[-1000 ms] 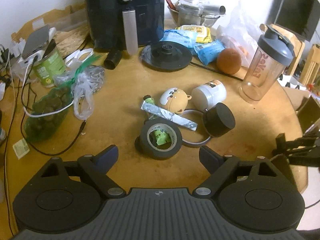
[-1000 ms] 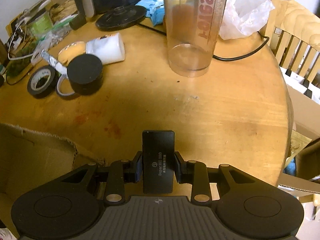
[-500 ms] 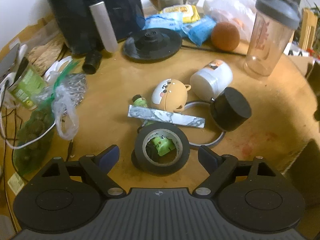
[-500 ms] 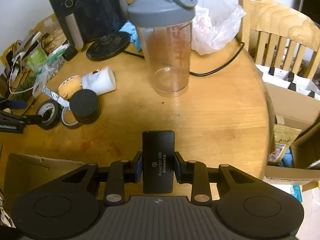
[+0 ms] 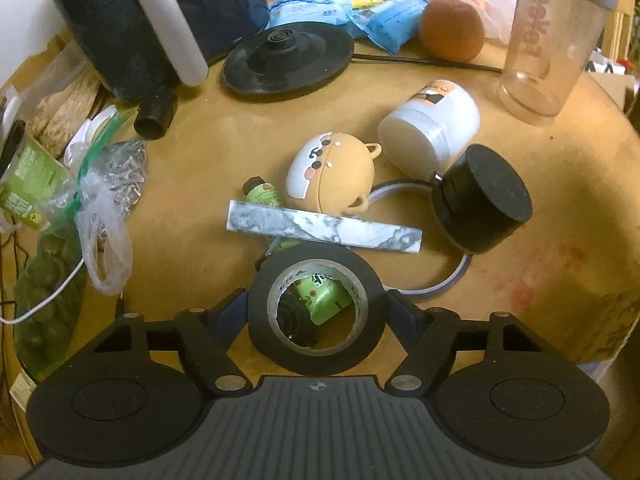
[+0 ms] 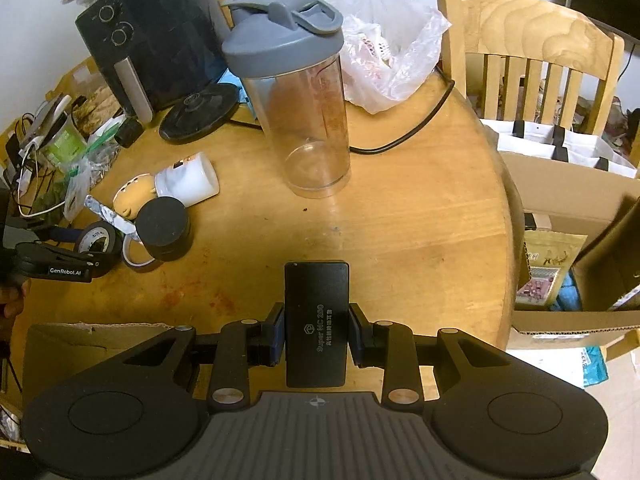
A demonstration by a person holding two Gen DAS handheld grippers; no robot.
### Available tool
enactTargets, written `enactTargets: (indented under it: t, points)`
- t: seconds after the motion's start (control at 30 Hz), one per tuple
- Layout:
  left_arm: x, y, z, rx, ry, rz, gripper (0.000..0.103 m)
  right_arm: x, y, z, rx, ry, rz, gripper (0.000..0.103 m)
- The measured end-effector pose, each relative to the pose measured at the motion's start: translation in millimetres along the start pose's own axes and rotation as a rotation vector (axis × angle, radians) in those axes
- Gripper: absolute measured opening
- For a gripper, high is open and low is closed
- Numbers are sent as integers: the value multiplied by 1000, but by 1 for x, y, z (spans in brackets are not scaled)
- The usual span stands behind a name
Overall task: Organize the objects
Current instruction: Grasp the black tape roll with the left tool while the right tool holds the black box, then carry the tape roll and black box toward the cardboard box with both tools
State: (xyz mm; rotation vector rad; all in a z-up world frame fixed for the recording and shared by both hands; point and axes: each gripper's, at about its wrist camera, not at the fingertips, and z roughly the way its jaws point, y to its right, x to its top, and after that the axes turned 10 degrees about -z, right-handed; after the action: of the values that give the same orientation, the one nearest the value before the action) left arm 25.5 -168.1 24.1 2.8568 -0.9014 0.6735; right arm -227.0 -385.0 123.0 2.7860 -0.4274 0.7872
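Left tongs (image 5: 316,306) apart, straddling black tape roll (image 5: 316,312); right tongs (image 6: 316,334) clamped on black box (image 6: 316,320); risk: lifting the roll snags the marble strip (image 5: 320,232).

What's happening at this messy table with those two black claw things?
Someone is tidying the round wooden table using a handheld gripper in each hand. The left gripper has its jaws on either side of a black tape roll lying flat on the table, apparently about to grab it. The right gripper holds a small black box clamped between its jaws.
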Motion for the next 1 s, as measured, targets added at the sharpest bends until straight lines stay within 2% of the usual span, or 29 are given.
enactTargets:
  t: [0.5, 1.0]
  points:
    - [-5, -7, -44, -40, 49, -93, 73, 9, -8, -12, 62, 17, 7, 34]
    - [-29, -10, -97, -130, 84, -160, 73, 14, -35, -19, 173, 24, 10, 34]
